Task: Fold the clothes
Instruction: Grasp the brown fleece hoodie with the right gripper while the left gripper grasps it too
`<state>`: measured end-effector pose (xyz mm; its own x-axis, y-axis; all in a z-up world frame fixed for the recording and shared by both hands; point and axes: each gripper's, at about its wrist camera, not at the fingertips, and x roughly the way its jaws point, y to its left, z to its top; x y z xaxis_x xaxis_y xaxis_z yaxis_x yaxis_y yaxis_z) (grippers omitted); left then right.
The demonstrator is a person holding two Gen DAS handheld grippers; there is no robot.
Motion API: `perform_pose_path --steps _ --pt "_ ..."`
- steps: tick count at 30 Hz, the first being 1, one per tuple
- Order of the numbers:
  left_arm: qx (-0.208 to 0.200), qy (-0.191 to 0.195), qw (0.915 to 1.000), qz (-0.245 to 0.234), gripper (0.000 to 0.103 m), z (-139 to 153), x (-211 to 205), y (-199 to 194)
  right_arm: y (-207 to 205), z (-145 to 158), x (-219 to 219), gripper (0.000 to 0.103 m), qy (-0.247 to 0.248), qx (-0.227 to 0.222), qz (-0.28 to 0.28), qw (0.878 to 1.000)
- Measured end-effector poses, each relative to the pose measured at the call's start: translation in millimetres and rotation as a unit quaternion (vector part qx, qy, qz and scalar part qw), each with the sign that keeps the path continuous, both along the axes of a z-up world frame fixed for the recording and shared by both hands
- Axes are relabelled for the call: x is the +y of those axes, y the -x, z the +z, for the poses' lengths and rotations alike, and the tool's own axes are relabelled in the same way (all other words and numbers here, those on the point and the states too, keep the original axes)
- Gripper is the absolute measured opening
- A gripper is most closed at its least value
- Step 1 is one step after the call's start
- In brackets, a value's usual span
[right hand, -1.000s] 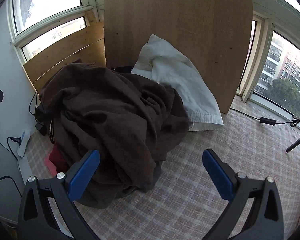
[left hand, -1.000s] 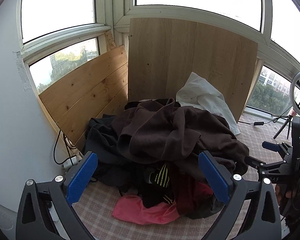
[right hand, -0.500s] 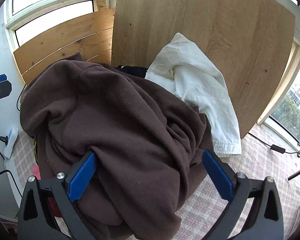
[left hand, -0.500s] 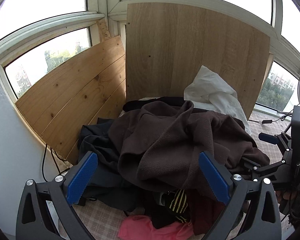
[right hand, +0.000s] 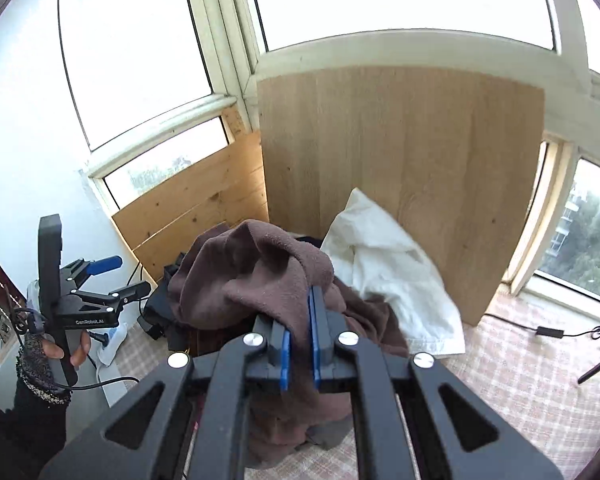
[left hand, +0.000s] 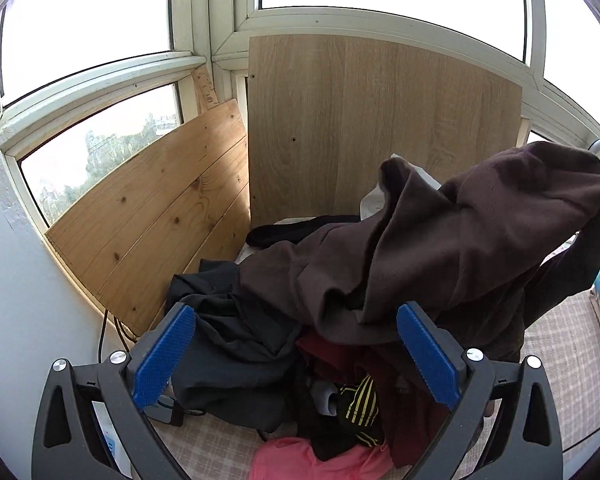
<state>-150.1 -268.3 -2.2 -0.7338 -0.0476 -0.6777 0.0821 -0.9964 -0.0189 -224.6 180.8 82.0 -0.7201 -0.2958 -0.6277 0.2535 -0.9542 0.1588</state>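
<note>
A brown fleece garment [right hand: 256,280] drapes over my right gripper [right hand: 300,346], which is shut on a fold of it and holds it up above the pile. In the left wrist view the same brown garment [left hand: 480,232] rises toward the right and hides the right gripper. My left gripper [left hand: 296,356] stands open before the pile, nothing between its blue pads [left hand: 164,352]. Beneath lie a dark grey garment [left hand: 228,344], a black piece with yellow stripes [left hand: 358,404] and a pink one [left hand: 296,460]. A white garment [right hand: 392,280] leans at the back.
Two wooden boards [left hand: 372,128] [left hand: 160,216] stand against the corner windows behind the pile. A checked mat [right hand: 520,360] covers the floor to the right. Cables and a power strip [right hand: 112,340] lie at the left wall. A hand [right hand: 60,354] holds the left gripper [right hand: 120,276].
My right gripper went from open to shut on the brown garment and raised it off the pile. My left gripper moved closer to the pile and stayed open.
</note>
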Motion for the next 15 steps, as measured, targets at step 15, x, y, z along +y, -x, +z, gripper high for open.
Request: perform_pose_path --steps 15 --pt "-0.050 0.023 0.9824 -0.178 0.102 -15 131 36 -186 -136 201 0.011 0.017 -0.211 -0.300 0.930"
